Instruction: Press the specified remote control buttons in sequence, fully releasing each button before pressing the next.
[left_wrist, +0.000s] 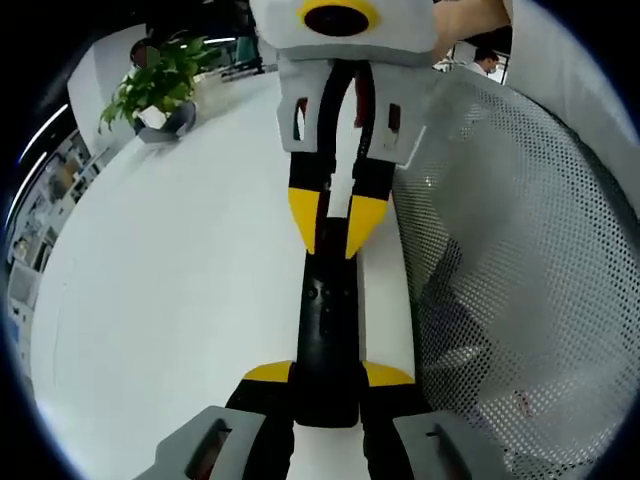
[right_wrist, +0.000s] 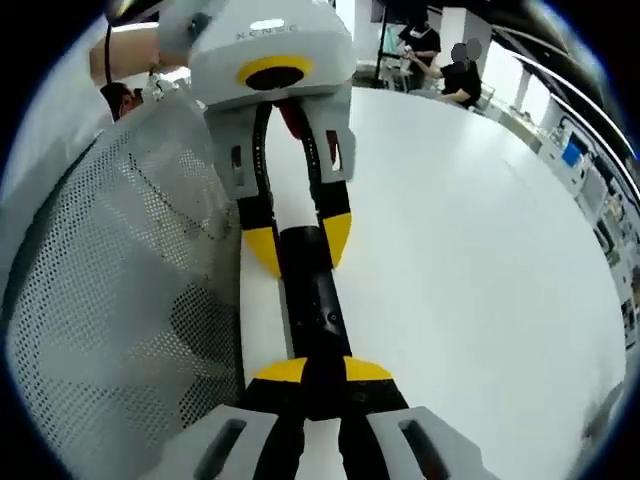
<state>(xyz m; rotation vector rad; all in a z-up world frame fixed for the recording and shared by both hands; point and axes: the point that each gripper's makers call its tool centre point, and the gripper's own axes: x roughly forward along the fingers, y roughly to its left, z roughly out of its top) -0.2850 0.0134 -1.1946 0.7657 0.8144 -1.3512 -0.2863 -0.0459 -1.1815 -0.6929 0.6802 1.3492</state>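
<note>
Above a white table (left_wrist: 180, 260), we see our left gripper (left_wrist: 330, 385) clamped on the near end of a black remote (left_wrist: 328, 330), steadying it. Facing it, the right gripper (left_wrist: 335, 225) brings nearly closed yellow tips down onto the far end, apparently to press a button. A mesh chair back (left_wrist: 520, 280) stands just beside.

You are at a broad white table (left_wrist: 180, 270), smooth and brightly lit. Beside you stands a white perforated mesh panel (left_wrist: 520, 280), curved, touching the table's edge. At the far end sits a leafy green potted plant (left_wrist: 160, 85). Shelving (left_wrist: 40, 200) lines one side of the room. Across the table, people (right_wrist: 445, 60) are seated.
</note>
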